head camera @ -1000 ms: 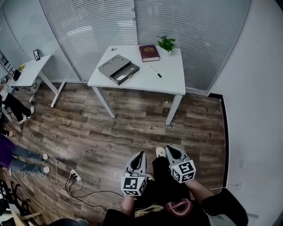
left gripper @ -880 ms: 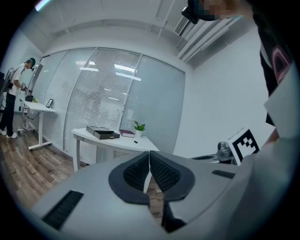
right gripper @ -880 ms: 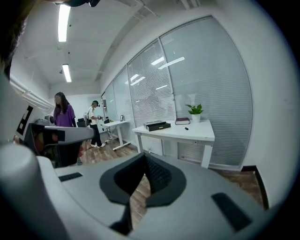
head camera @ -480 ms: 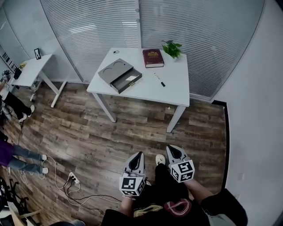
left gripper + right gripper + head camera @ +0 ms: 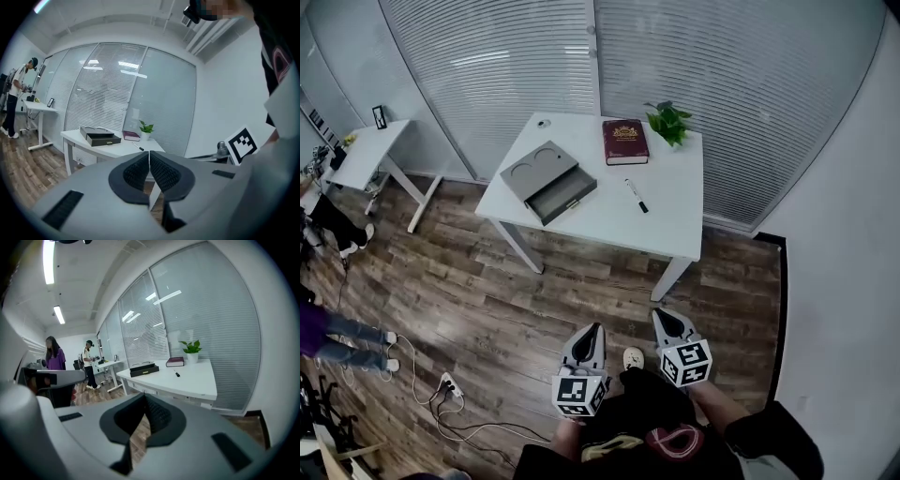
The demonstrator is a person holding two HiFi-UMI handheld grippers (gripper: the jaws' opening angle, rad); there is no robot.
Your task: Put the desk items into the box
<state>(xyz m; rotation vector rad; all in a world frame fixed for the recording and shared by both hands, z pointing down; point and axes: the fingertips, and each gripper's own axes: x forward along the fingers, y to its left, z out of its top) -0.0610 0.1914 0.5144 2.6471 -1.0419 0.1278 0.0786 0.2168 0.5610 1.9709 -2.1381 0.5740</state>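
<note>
Holds left tongs (image 5: 596,327) and right tongs (image 5: 657,313) closed, empty, above the floor (image 5: 487,291), well apart from tabletop (image 5: 609,217) carrying box (image 5: 534,170), book (image 5: 624,142), pen (image 5: 636,196), plant (image 5: 671,122)

On the table (image 5: 670,230) the box (image 5: 546,178) lies left, the pen (image 5: 636,195) right, the book (image 5: 625,142) and plant (image 5: 671,122) behind.

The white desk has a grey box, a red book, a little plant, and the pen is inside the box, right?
Not quite. The pen is not inside the grey box; it lies on the bare top of the white desk, apart from the box. The head view shows this. The red book and the little plant are on the desk, as you said.
</note>
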